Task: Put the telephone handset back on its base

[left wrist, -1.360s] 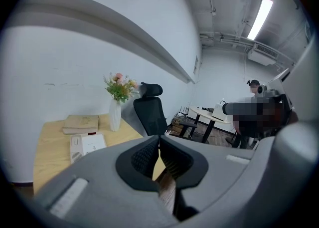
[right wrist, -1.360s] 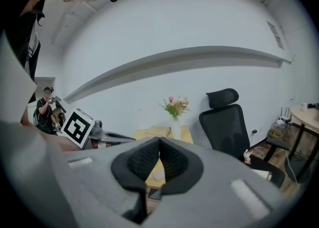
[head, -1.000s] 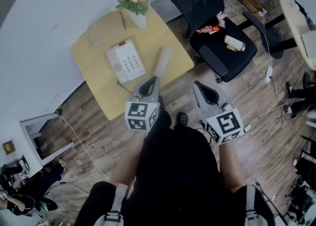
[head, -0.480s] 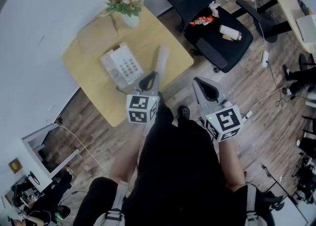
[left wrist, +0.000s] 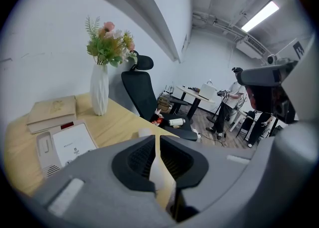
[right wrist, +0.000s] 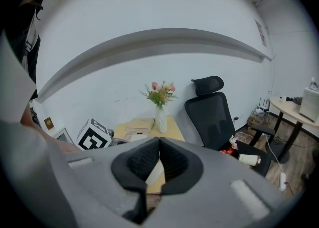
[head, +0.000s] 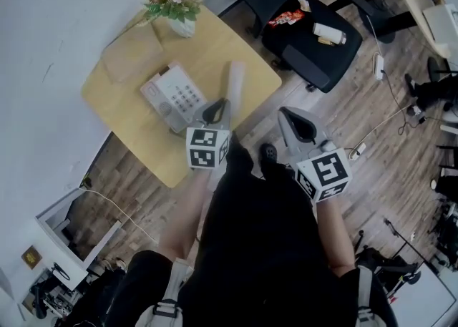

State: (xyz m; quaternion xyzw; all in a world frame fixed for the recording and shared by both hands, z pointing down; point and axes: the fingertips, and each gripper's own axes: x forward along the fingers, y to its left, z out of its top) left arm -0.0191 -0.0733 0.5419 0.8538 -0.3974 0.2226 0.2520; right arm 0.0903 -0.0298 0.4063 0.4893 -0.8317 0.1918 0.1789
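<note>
Two tools pressed together, left tool [head: 222, 102] and right tool [head: 283, 112], one handset [head: 235, 79] near one phone base [head: 172, 94], one table [head: 215, 45]

The light is bright, even and white. In the left gripper view a ceiling lamp [left wrist: 264, 15] burns out to near white, with slight glare around it. Shadows are soft: in the head view a faint one lies on the floor [head: 136, 168] along the table [head: 154, 143] edge. The person's dark clothes [head: 257, 247] there are a nearly featureless black mass. All views bend straight lines strongly toward the edges. Both gripper views sit in a round frame with black corners. Close to the lens, the left gripper [left wrist: 158, 139] and right gripper [right wrist: 159, 141] are soft and out of focus, while the room behind them is fairly sharp.
</note>
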